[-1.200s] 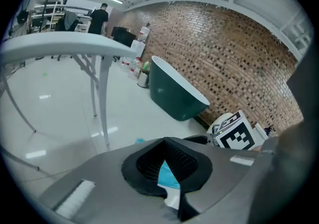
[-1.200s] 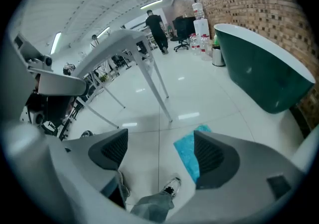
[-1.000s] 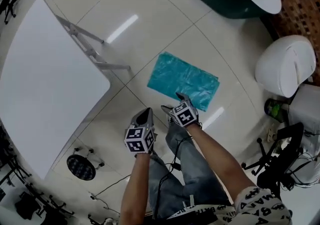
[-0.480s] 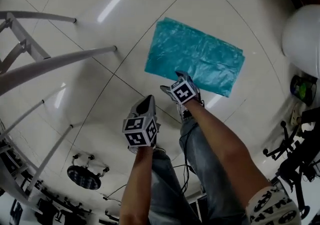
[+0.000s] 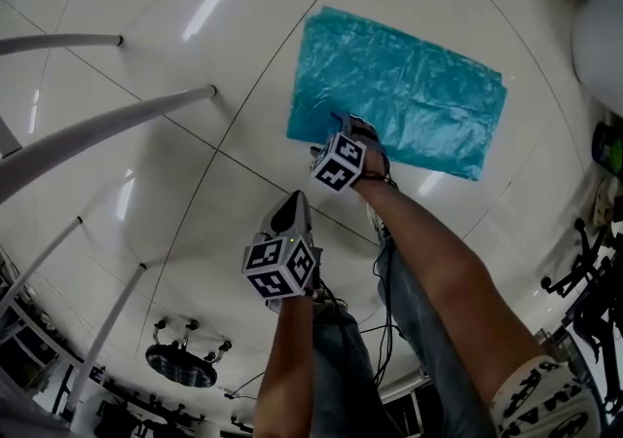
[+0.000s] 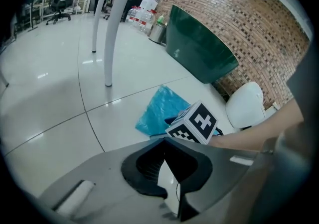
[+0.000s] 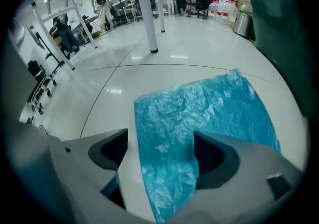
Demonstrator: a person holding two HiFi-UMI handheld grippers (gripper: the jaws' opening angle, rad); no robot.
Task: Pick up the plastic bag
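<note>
The left gripper [image 5: 291, 200] and right gripper [image 5: 338, 121] are grey shells, each bearing a cube [image 5: 280, 268] of black-and-white square markers. Thin black cables [image 5: 385, 280] trail behind them. The person wears blue jeans [image 5: 341, 373] and a white top [image 5: 533, 399] printed with black lettering.

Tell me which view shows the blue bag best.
Head view: nearly the whole bag shows, lying flat. The right gripper view shows it close, partly covered by the jaws; the left gripper view catches one corner.

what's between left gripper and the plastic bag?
The right gripper, jaws open over the near edge of the plastic bag; otherwise bare floor ahead of the left gripper. Clearest in head view.
</note>
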